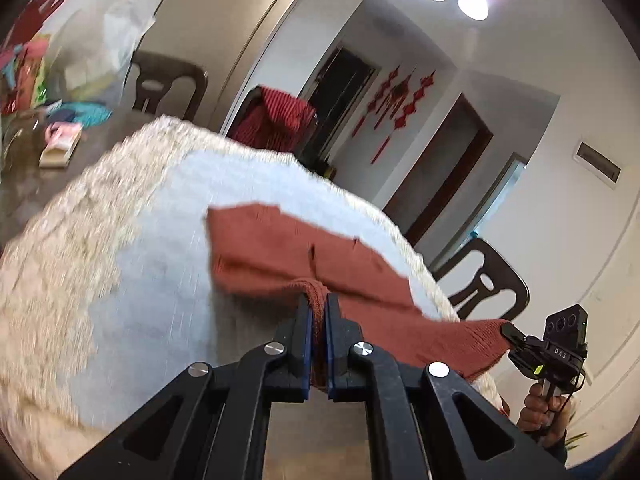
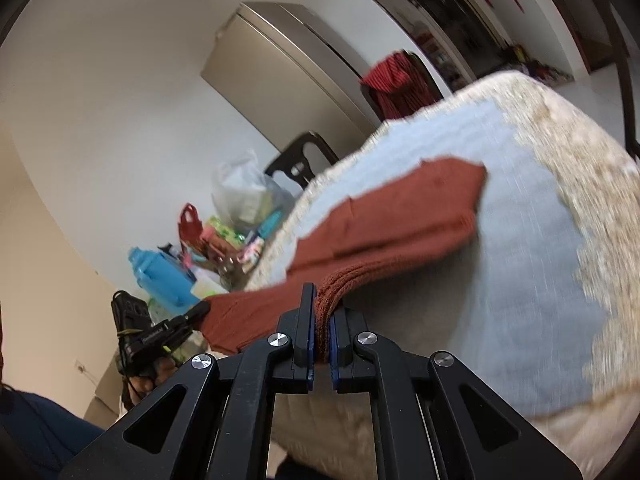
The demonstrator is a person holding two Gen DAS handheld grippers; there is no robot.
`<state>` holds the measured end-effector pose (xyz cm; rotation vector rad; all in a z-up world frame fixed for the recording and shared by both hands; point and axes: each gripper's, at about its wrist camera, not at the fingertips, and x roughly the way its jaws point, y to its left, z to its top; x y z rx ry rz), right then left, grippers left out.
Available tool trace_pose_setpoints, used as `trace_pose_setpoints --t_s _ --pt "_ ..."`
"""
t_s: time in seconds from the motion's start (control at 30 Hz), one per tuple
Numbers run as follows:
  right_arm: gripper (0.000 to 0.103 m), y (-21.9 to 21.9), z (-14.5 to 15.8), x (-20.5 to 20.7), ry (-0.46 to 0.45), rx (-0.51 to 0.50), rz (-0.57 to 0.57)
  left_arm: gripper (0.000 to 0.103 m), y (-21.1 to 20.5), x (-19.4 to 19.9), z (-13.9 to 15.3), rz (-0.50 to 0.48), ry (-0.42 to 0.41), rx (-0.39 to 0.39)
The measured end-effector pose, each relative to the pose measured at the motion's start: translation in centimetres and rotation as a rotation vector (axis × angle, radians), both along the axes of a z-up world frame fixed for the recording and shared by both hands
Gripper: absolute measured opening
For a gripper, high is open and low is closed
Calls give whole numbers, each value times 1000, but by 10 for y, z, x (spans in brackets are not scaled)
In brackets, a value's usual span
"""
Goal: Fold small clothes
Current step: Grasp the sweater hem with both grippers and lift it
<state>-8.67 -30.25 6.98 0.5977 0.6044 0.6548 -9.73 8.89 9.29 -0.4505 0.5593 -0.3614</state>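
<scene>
A rust-red knit garment (image 1: 280, 256) lies partly on a grey-blue mat with a cream border (image 1: 152, 248). My left gripper (image 1: 319, 312) is shut on a bunched edge of the garment. My right gripper (image 1: 510, 330) shows at the right of the left wrist view, shut on the garment's other end. In the right wrist view the right gripper (image 2: 322, 312) is shut on a ribbed edge of the garment (image 2: 400, 220), and the left gripper (image 2: 202, 310) pinches the far end. The near edge is lifted off the mat (image 2: 532, 264).
Dark chairs (image 1: 488, 284) stand beside the table. A cluttered table end holds a plastic bag (image 2: 244, 196), a blue bottle (image 2: 160, 276) and small packages (image 1: 60, 148). A red cloth hangs over a chair (image 1: 276, 120).
</scene>
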Motion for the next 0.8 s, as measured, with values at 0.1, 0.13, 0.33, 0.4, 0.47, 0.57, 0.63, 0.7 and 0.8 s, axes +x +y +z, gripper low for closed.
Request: trace_pose_setpoints --t_s 0.1,0.13,0.33,0.4,0.47,0.57,0.63,0.7,0.8 --pt "5 -1 9 22 -28 -1 -8 7 -2 24 11 9 -32 2" --pt "5 -2 11 28 -33 -4 -9 7 -2 32 13 13 -40 7" --pt "5 0 23 81 -42 -36 -17 7 1 93 21 32 -30 31" --pt "5 -1 26 103 -37 -37 -25 7 2 112 20 28 -18 31" --pt "5 0 27 120 -31 -33 -23 7 2 133 16 38 5 37" --pt "5 1 23 148 -5 -37 -33 7 0 168 5 42 50 47" --pt "5 2 17 166 13 -45 -37 7 -1 188 -5 37 92 49" --pt "5 3 5 188 64 -29 -32 7 -3 208 -18 42 137 60" --pt "5 1 -16 213 152 -33 -52 7 -2 233 -41 57 220 61"
